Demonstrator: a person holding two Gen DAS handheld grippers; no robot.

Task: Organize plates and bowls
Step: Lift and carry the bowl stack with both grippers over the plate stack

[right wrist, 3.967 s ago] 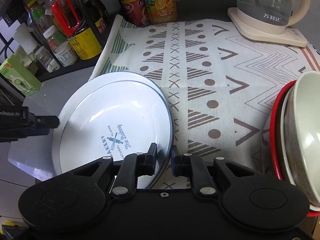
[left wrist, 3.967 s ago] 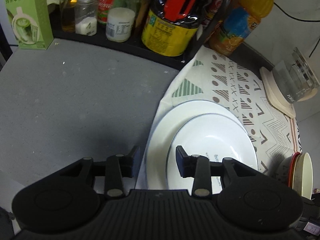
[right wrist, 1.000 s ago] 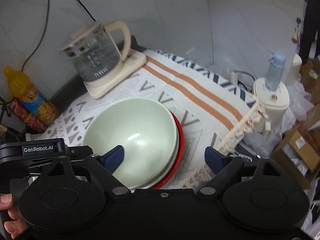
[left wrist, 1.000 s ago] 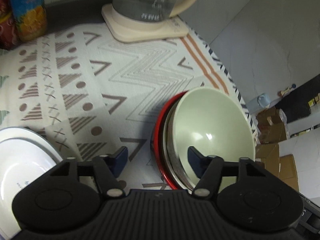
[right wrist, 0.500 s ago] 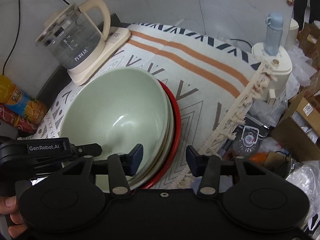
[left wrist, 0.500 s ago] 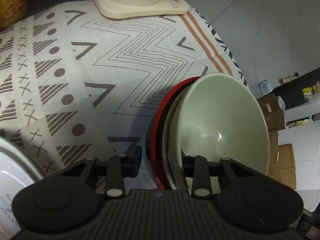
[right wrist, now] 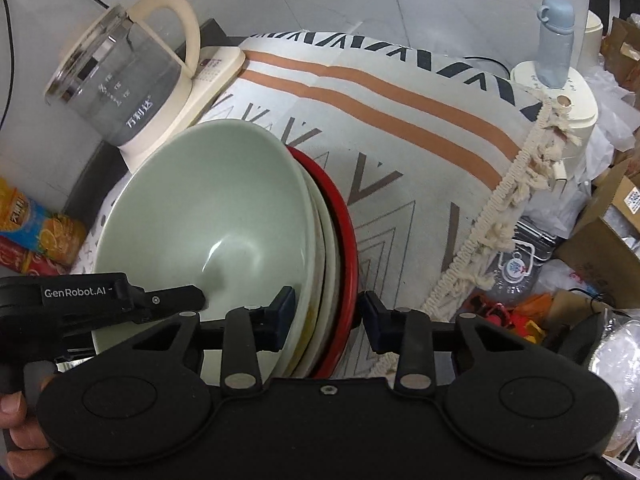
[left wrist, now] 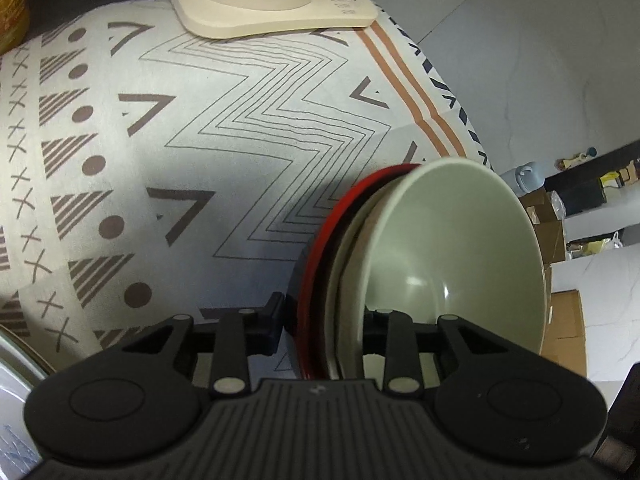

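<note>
A stack of bowls sits on the patterned cloth: a pale green bowl (left wrist: 460,248) on top, a cream bowl under it, a red-rimmed bowl (left wrist: 320,248) at the bottom. In the right wrist view the green bowl (right wrist: 208,216) and the red rim (right wrist: 344,224) show too. My left gripper (left wrist: 324,320) is shut on the stack's left rim, one finger outside, one inside the green bowl. My right gripper (right wrist: 326,312) is shut on the stack's right rim. The left gripper's body (right wrist: 100,296) shows at the left of the right wrist view.
A glass kettle on a cream base (right wrist: 132,88) stands behind the bowls. A white plate's edge (left wrist: 16,356) shows at far left. Drink bottles (right wrist: 36,228) stand at the back left. The cloth's tasselled edge (right wrist: 516,200) hangs over the table's right side, with clutter on the floor beyond.
Both grippers moved from the white plates over to the bowl stack, straddled its opposite rims while open, and have closed on them.
</note>
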